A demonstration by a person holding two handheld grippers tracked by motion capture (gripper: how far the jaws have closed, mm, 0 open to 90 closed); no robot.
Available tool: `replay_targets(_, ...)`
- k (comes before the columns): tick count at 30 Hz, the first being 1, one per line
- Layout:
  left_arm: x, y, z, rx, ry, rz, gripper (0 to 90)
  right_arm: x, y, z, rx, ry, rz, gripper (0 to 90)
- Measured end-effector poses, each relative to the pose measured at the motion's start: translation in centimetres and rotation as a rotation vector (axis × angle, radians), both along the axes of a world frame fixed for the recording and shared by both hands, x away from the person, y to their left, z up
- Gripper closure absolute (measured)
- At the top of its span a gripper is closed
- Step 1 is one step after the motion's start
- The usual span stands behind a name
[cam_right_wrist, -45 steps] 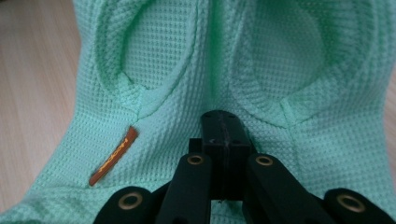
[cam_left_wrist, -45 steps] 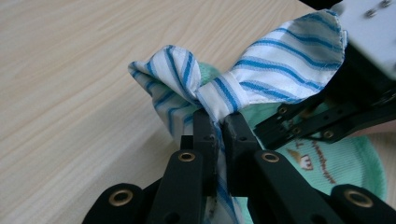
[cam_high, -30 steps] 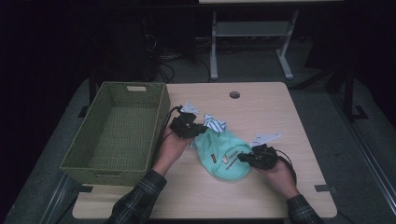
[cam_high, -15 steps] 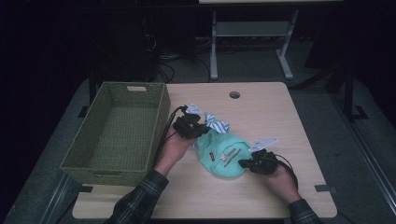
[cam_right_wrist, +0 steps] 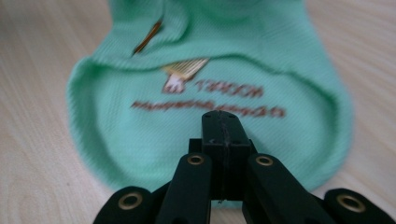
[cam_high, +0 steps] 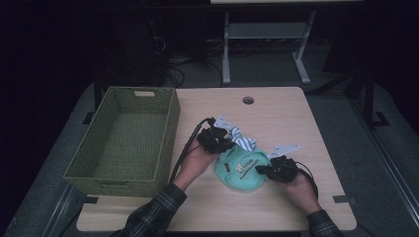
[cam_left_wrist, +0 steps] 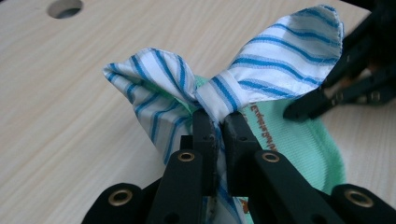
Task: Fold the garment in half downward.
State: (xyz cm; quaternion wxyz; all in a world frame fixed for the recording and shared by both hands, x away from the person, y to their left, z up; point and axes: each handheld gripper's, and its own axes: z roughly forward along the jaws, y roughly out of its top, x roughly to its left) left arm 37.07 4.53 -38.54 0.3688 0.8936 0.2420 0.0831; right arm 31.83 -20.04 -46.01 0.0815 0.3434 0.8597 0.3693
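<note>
The left gripper (cam_high: 223,142) has carried the blue-striped white cloth (cam_left_wrist: 280,60) further over the mint-green knit garment (cam_right_wrist: 210,93).
Jaws pinch the striped cloth; right gripper (cam_high: 267,170) clamped on the garment's hem — soft, light, best held by edges.

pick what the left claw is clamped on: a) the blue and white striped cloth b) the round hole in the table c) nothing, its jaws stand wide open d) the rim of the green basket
a: in the left gripper view the left claw has its jaws pinched together on a bunched fold of the striped cloth, which lies against the mint green garment.
</note>
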Motion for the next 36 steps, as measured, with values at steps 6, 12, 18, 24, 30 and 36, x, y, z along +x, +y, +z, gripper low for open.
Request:
replay_targets(6, -0.5, -1.2, -0.8, 0.022, 0.007, -0.029, 84.6, 0.3, -1.2, -0.3, -0.011, 0.011, -0.031, 89.9)
replay_targets(12, -1.1, -2.2, -1.7, 0.047, 0.015, -0.059, 84.3, 0.5, -1.4, -0.5, -0.032, 0.016, -0.036, 89.9)
replay_targets(18, -1.5, -3.0, -2.7, 0.085, 0.036, -0.091, 79.6, 0.5, -2.4, -0.1, -0.017, 0.009, -0.065, 89.9)
replay_targets(24, -1.6, -3.1, -2.7, 0.053, 0.085, -0.120, 60.8, 0.3, -3.3, 0.4, 0.004, -0.006, -0.089, 89.9)
replay_targets(30, -1.6, -2.1, -0.8, -0.029, 0.072, -0.111, 50.6, -0.2, -3.3, 1.0, 0.021, -0.029, -0.073, 89.9)
replay_targets(36, -0.1, -1.2, -1.2, -0.036, 0.097, -0.042, 50.3, -0.7, -1.9, 1.2, 0.045, -0.024, -0.018, 89.9)
